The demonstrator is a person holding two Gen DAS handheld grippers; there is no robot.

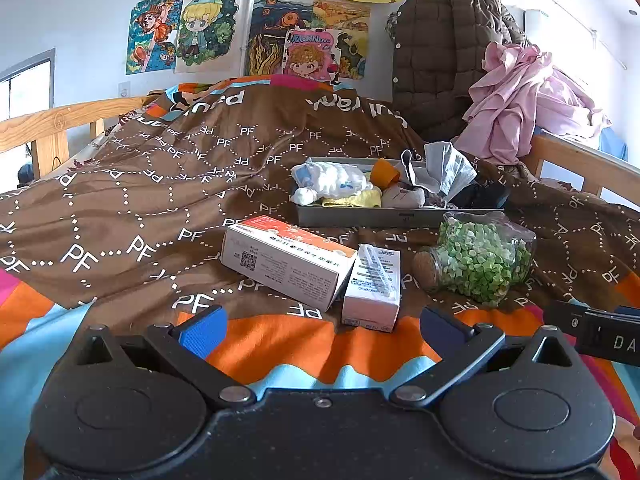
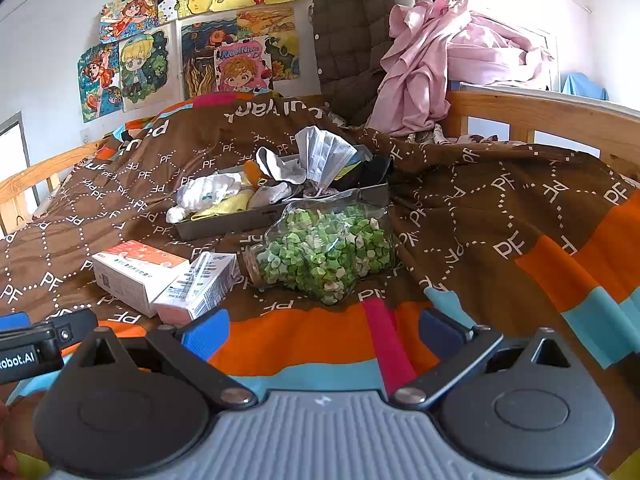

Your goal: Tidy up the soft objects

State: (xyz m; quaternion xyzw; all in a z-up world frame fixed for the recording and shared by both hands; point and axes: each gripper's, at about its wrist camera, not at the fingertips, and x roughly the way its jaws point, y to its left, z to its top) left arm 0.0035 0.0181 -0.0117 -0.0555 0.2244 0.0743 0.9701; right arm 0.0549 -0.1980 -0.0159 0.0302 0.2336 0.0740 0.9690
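A grey tray [image 1: 372, 218] [image 2: 224, 226] rests on the brown quilt and holds soft items: a white cloth bundle [image 1: 330, 180] [image 2: 208, 192], a yellow cloth [image 1: 356, 200] [image 2: 228, 206], an orange piece [image 1: 384, 172], socks and a grey face mask [image 1: 448, 170] [image 2: 326, 154]. My left gripper [image 1: 324, 330] hovers open over the near quilt, short of the boxes, nothing between its fingers. The right gripper [image 2: 326, 332] is open too, empty, in front of the jar.
Near me lie two white cartons [image 1: 286, 260] [image 2: 138, 274] [image 1: 374, 286] [image 2: 200, 286] and a corked glass jar of green paper stars [image 1: 478, 260] [image 2: 326, 254] on its side. Wooden bed rails [image 1: 52, 124] [image 2: 540, 114] flank the bed. A brown coat [image 1: 436, 52] and pink cloth [image 2: 432, 60] are piled behind.
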